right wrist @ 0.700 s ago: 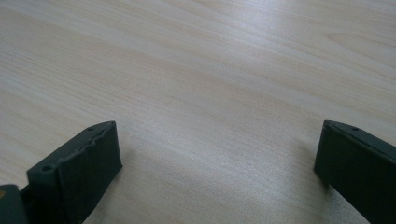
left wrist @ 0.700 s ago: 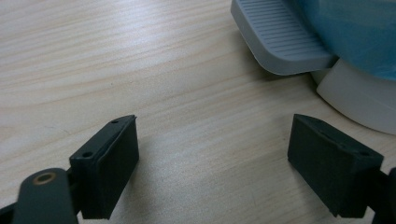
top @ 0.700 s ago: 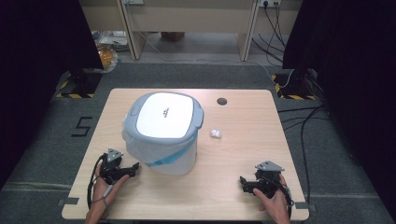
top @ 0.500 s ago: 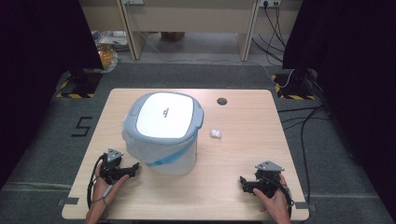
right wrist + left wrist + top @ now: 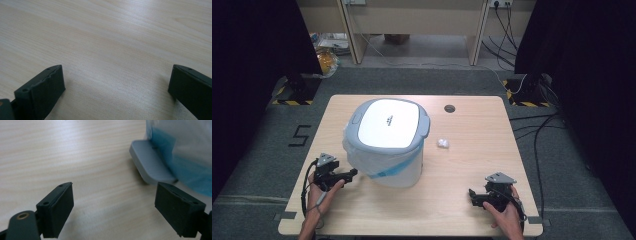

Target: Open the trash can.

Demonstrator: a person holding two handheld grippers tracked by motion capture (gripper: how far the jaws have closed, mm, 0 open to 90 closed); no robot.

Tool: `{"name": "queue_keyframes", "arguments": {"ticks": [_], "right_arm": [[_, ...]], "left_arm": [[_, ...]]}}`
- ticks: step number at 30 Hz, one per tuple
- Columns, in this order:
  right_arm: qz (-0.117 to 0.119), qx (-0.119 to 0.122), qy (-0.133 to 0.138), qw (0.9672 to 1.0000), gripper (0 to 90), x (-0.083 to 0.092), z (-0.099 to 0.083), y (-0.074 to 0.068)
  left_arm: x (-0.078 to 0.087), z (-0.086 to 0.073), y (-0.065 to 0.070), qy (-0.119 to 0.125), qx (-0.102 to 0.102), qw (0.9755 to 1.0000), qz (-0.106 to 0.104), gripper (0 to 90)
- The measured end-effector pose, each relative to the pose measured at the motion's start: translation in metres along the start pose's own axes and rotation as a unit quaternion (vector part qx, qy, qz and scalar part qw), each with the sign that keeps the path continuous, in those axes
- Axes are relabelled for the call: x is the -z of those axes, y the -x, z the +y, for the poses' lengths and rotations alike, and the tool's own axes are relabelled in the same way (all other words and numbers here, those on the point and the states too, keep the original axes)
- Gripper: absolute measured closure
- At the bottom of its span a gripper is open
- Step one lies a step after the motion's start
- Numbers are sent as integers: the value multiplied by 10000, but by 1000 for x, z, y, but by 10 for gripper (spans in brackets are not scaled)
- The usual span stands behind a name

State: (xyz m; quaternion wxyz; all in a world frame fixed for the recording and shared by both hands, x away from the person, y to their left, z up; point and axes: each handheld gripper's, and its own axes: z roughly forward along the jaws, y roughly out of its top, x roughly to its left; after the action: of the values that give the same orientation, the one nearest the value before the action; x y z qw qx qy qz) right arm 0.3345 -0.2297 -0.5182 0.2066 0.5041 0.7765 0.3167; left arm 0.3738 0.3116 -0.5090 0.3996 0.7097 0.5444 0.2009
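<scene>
A lidded bin (image 5: 388,142) stands on the wooden table (image 5: 472,165), left of its middle. Its white lid (image 5: 387,123), framed in grey, is shut. A clear bag (image 5: 377,165) with a blue band hangs over the rim and down the sides. In the left gripper view, a grey foot pedal (image 5: 150,165) projects from the base of the bin and rests on the table, with the blue band of the bag just above it.

A small crumpled white wad (image 5: 443,143) lies on the table to the right of the bin, apart from it. A round dark hole (image 5: 449,108) sits near the far edge of the table.

The left gripper (image 5: 343,175), held in the person's left hand (image 5: 323,192), rests on the table just beside the bin, pointing at its base; its jaws stand wide apart with nothing between them. The right gripper (image 5: 473,195), held in the right hand (image 5: 507,215), rests near the front right corner, well apart from the bin; its jaws are likewise spread wide over bare wood.

A painted figure 5 (image 5: 300,135) marks the grey floor left of the table.
</scene>
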Motion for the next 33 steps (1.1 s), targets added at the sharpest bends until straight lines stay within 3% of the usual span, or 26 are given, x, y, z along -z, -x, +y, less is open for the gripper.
{"name": "queue_keyframes", "arguments": {"ticks": [7,19,24,33], "right_arm": [[-3,7,-6,10000,4,0,0,0],[-3,8,-7,10000,3,0,0,0],[-6,11,-7,10000,4,0,0,0],[-5,9,-8,10000,4,0,0,0]], "left_arm": [[-9,15,-2,61,-51,9999,-78,151],[-27,24,1,54,-70,9999,-88,155],[-33,24,-1,70,3,9999,-134,144],[-34,21,2,-4,-179,9998,-23,145]]}}
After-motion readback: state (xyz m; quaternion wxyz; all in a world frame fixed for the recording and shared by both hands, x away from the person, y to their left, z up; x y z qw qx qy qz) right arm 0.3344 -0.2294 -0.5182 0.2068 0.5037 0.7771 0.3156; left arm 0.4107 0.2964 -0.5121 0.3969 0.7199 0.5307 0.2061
